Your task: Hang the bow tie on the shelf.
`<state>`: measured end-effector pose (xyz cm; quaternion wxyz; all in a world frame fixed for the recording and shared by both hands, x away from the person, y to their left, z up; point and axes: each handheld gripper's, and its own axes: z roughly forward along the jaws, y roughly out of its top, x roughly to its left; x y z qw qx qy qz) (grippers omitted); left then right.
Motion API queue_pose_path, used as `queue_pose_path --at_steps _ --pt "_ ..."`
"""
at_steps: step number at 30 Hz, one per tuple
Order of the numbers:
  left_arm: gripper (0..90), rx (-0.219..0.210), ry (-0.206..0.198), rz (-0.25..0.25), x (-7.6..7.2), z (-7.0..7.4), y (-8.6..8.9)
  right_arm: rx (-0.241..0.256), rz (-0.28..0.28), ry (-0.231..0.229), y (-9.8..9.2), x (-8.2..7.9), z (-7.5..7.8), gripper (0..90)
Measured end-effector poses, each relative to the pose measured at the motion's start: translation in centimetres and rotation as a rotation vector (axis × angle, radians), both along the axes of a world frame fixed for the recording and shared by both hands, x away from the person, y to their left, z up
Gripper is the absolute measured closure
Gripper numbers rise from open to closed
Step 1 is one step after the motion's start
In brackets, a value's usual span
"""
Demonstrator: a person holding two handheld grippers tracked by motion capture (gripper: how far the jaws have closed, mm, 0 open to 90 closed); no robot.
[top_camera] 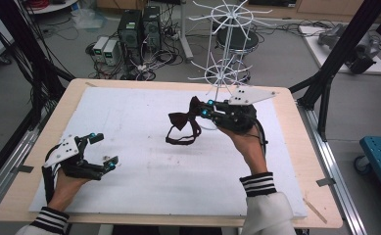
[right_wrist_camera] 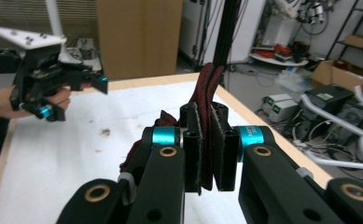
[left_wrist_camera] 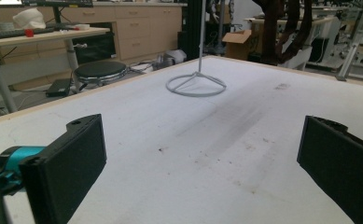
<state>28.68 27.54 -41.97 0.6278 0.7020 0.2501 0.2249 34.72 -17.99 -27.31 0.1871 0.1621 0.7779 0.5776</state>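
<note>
The right hand-held gripper (top_camera: 206, 108) has its jaws clamped on a dark red bow tie (top_camera: 180, 120), lifted clear of the white surface (top_camera: 144, 186), strap loop dangling, just beside the white wire display rack (top_camera: 222, 68). The left hand-held gripper (top_camera: 105, 149) rests near the front edge, jaws wide apart and empty. This looks like the carry step; next, I'd guess, the strap needs hooking over a rack prong.

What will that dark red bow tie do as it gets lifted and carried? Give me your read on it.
Probably floppy: the bow tie droops from the right gripper, its strap hanging in a loose loop. Likely light, since a pinch on one edge holds it all. Seemingly not slippery: the fabric looks textured between the shut fingers.
</note>
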Motion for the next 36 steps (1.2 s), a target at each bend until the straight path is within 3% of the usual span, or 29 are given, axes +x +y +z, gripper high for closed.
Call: queue_pose_path --at_steps 12,21,25,36 --pt "1.7 -0.041 -0.026 0.048 -0.7 -1.7 0.6 0.011 -0.106 -0.037 -1.0 0.1 1.4 84.9" --pt "1.7 -0.036 -0.037 0.043 -0.7 -2.2 0.6 0.026 -0.177 -0.065 -1.8 0.3 2.4 84.9" --pt "1.7 -0.022 -0.037 0.04 -0.6 -2.4 0.5 0.024 -0.209 -0.067 -2.0 0.6 2.5 84.9" --pt "1.7 -0.036 -0.032 0.028 -0.6 -2.5 0.4 0.027 -0.286 -0.1 -2.4 1.1 2.5 84.9"
